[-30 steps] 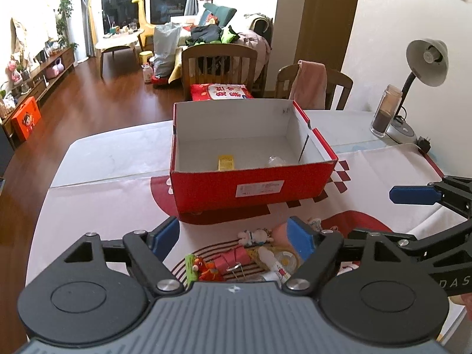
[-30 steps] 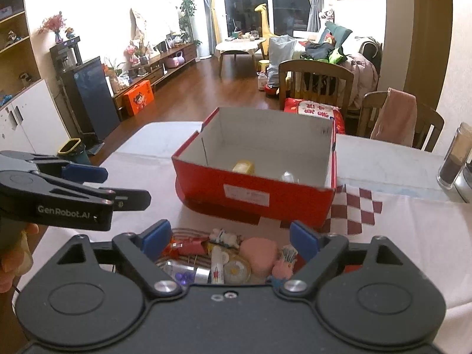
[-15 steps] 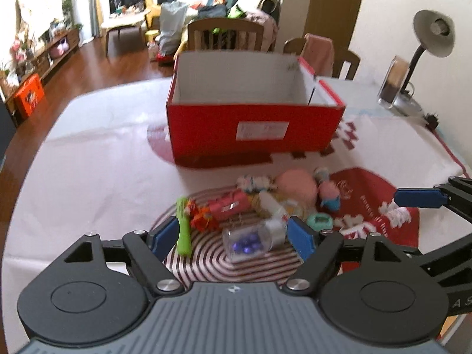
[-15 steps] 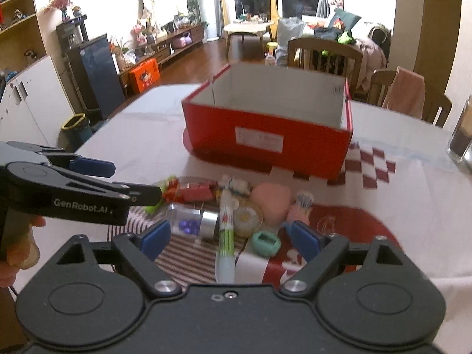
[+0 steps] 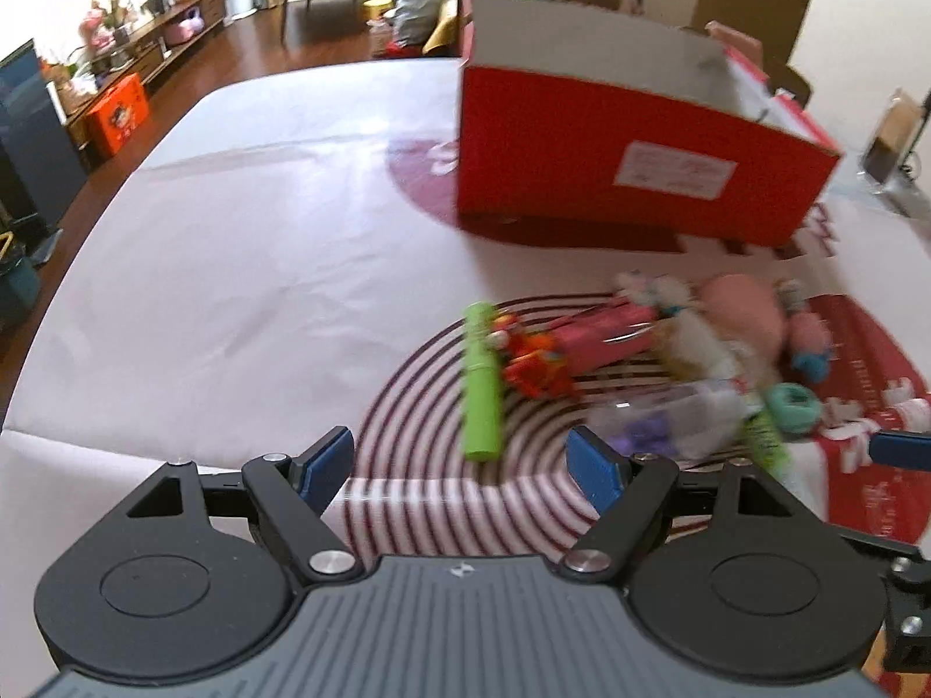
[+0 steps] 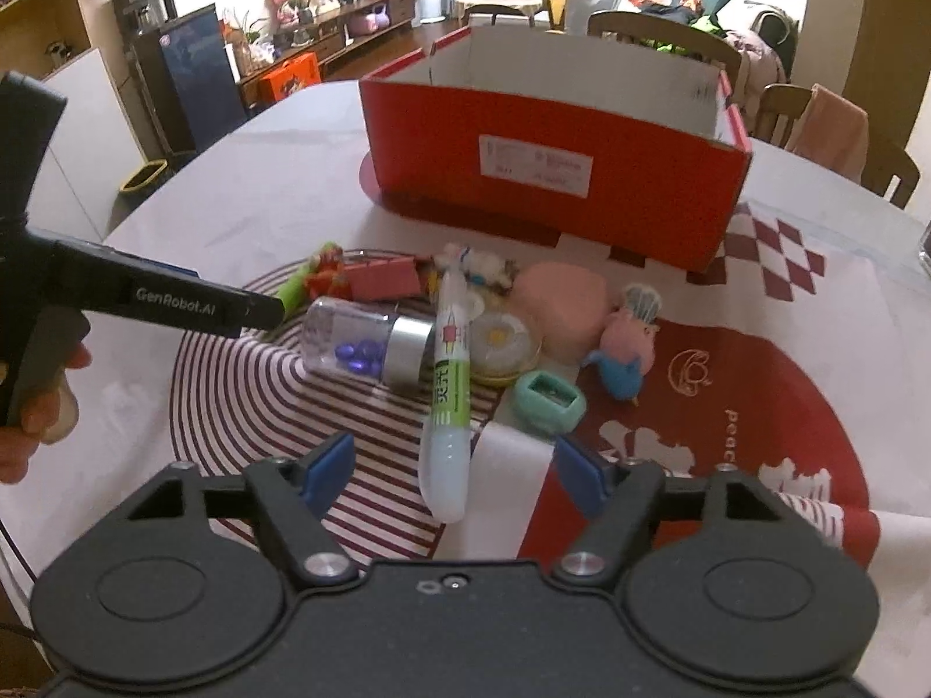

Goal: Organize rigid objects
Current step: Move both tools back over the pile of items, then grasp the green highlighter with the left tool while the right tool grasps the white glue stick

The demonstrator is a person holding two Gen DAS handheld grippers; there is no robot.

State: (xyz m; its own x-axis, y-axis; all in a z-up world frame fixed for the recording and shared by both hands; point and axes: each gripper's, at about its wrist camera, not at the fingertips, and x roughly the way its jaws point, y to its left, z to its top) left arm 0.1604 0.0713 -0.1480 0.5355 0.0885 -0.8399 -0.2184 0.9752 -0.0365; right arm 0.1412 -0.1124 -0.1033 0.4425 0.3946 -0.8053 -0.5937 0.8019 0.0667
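A red box (image 6: 553, 168) with a white inside stands open on the table; it also shows in the left wrist view (image 5: 628, 163). In front of it lies a pile of small things: a clear bottle with purple beads (image 6: 366, 349), a white and green tube (image 6: 451, 384), a green stick (image 5: 482, 387), a red clip (image 6: 378, 282), a teal sharpener (image 6: 550, 401), a pink pig toy (image 6: 625, 343) and a pink pad (image 6: 561, 302). My left gripper (image 5: 462, 468) is open and empty just before the green stick. My right gripper (image 6: 454, 468) is open and empty, its jaws on either side of the tube's near end.
The table wears a white cloth (image 5: 233, 267) with red patterns. Wooden chairs (image 6: 663, 38) stand behind the box. A jar (image 5: 887, 142) stands at the far right. The left gripper's arm (image 6: 145, 302) crosses the right wrist view at the left.
Both grippers have dropped lower and closer to the pile. The left view has swung left, so the box now sits at the upper right. The box's inside is no longer seen.
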